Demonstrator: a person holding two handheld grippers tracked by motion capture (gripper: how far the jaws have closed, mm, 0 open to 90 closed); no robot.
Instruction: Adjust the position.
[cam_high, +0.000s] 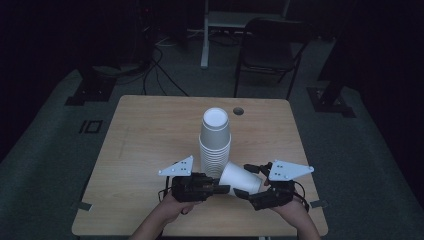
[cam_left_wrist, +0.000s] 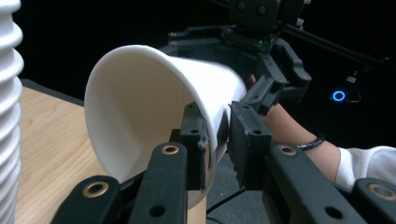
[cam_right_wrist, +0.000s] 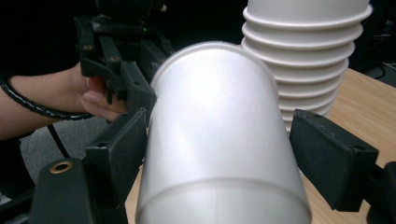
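Note:
A tall stack of white paper cups (cam_high: 215, 142) (cam_left_wrist: 7, 93) (cam_right_wrist: 308, 56) stands upside down mid-table. A single white paper cup (cam_high: 239, 176) (cam_left_wrist: 140, 102) (cam_right_wrist: 215, 140) is held on its side just in front of the stack, between both grippers. My left gripper (cam_high: 225, 189) (cam_left_wrist: 217, 126) is shut on the cup's wall at the rim, one jaw inside the mouth and one outside. My right gripper (cam_high: 246, 181) (cam_right_wrist: 217, 121) straddles the cup's body near its base, shut on it from both sides.
The wooden table (cam_high: 150, 150) has a small round hole (cam_high: 238, 110) near its far edge. Beyond the table are a dark chair (cam_high: 270, 45), a white desk leg (cam_high: 205, 40) and cables on the dim floor. Both hands work near the table's front edge.

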